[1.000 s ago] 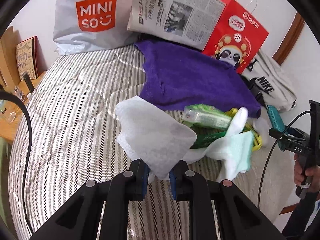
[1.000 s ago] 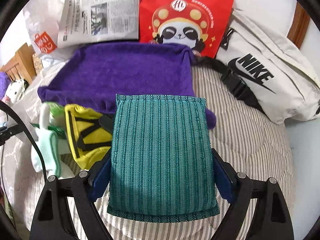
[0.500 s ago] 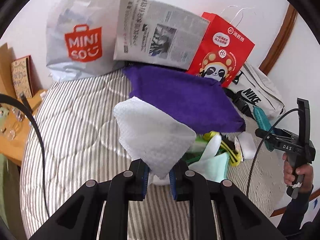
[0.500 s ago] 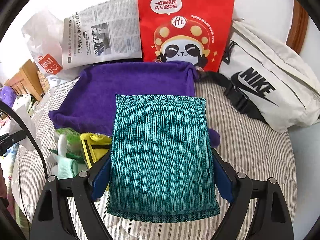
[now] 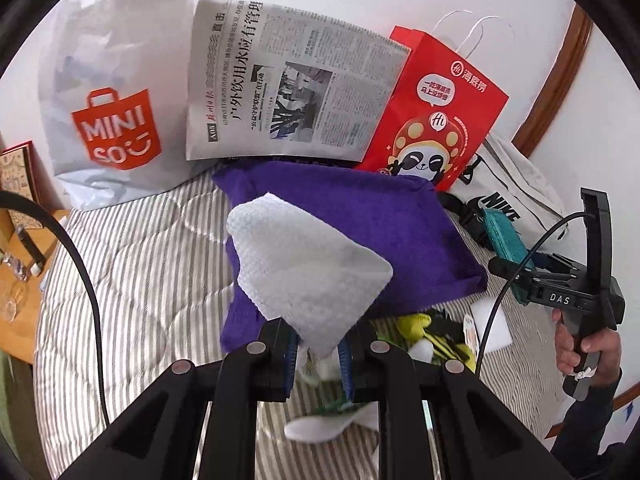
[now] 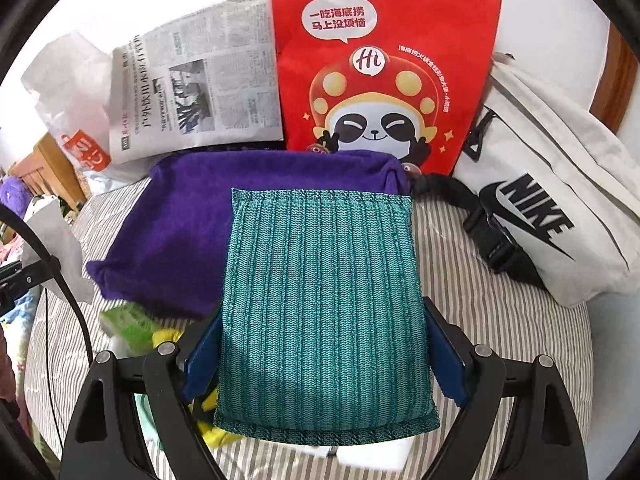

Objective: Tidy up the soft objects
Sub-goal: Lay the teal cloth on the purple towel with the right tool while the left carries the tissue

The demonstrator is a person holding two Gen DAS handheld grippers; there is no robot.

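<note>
left gripper [image 5: 318,350]: pinched tight on a white cloth [image 5: 308,272], held up above the bed [image 5: 132,260]
right gripper [image 6: 326,354]: spread wide, pads gripping both sides of a teal pad [image 6: 324,304]
purple towel [image 6: 180,232]: flat on bed, below both
behind: newspaper [image 5: 288,100], red bag [image 6: 380,60]

A bed with a grey-and-white striped cover [image 5: 132,264] carries a fluffy purple towel [image 5: 360,220], a white Nike bag [image 6: 560,216] and a small green packet [image 6: 128,324].
</note>
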